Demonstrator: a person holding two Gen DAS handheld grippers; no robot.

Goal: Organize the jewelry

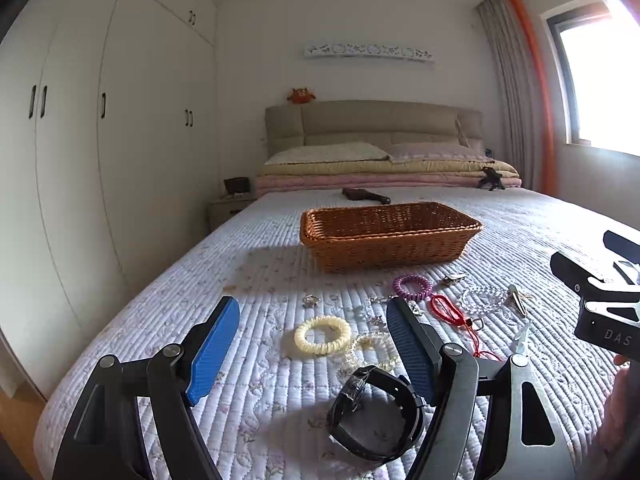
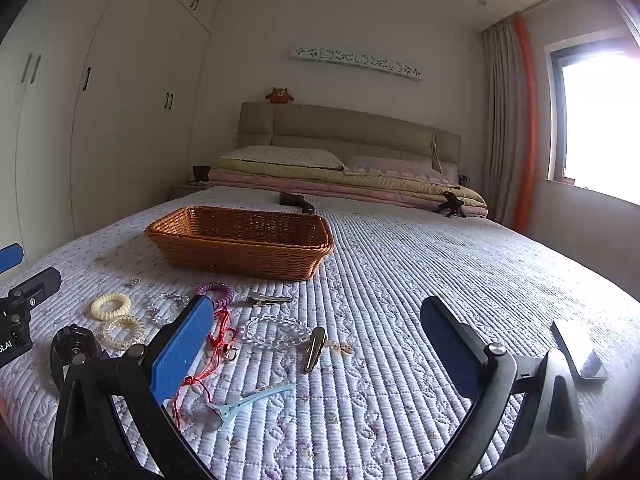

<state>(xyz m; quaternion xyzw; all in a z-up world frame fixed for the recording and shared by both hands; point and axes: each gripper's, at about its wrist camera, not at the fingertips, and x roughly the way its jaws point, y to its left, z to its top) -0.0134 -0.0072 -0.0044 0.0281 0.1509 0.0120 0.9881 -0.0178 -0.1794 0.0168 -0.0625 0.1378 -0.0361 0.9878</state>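
We read "DAS" on the right gripper's point(image 1: 600, 300) black body in the left wrist view, & "t.AI" on the left gripper's point(image 2: 16, 320) body at the left edge of the right wrist view; rest of both labels is cut off.

Both tongs stand wide open, nothing held. Left gripper point(image 1: 312, 340) hangs over the jewelry pile; right gripper point(image 2: 316, 344) has bare quilt point(image 2: 400, 280) under most of its gap.

Jewelry lies loose on the quilt, in front of the wicker basket point(image 1: 384, 236), none seen inside it. Items: cream coil band point(image 1: 322, 335), purple coil band point(image 1: 412, 286), clear coil band point(image 2: 123, 332), clear bead bracelet point(image 2: 276, 332), red cord point(image 1: 450, 312), black watch point(image 1: 376, 412) near the left tongs, metal hair clip point(image 2: 314, 348), 2nd metal clip point(image 2: 269, 300), pale blue clip point(image 2: 248, 400), small ring point(image 1: 311, 300).

Around: phone point(image 2: 578, 354) lies just beside the right gripper's right finger. Dark object point(image 1: 366, 195) sits behind the basket, small black tripod point(image 2: 452, 204) by the folded blankets point(image 1: 384, 176), orange plush point(image 1: 301, 96) on the headboard, wardrobe point(image 1: 100, 140) at left.
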